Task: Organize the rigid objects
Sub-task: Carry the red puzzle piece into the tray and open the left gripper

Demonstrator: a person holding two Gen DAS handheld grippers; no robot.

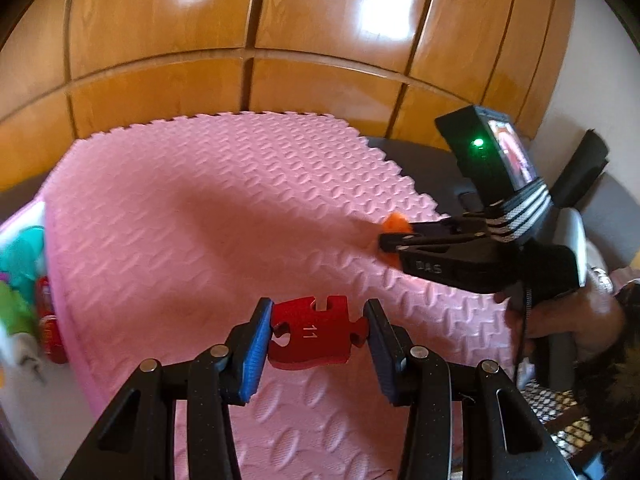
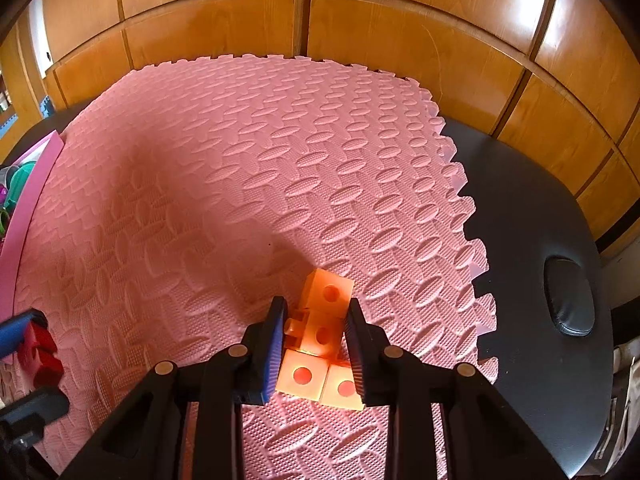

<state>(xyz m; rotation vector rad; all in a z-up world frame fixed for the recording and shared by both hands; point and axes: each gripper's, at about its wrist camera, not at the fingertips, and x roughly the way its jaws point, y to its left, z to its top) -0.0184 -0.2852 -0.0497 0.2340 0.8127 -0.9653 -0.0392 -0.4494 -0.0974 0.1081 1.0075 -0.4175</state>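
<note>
In the left wrist view my left gripper [image 1: 318, 330] is shut on a red puzzle piece [image 1: 316, 334] marked 11 and holds it over the pink foam mat [image 1: 200, 208]. The right gripper [image 1: 390, 242] shows at the right of that view with an orange thing [image 1: 394, 224] at its tip. In the right wrist view my right gripper [image 2: 316, 330] is shut on a cluster of orange linking cubes [image 2: 320, 340] resting on or just above the mat [image 2: 240, 168]. The left gripper and red piece [image 2: 40, 350] show at the left edge.
A bin at the left holds teal, green and red toys [image 1: 24, 280]. Its pink rim [image 2: 32, 196] runs beside the mat. The mat lies on a black table [image 2: 532, 220] with a padded oval [image 2: 570, 296] at the right. Wooden panels [image 1: 320, 40] stand behind.
</note>
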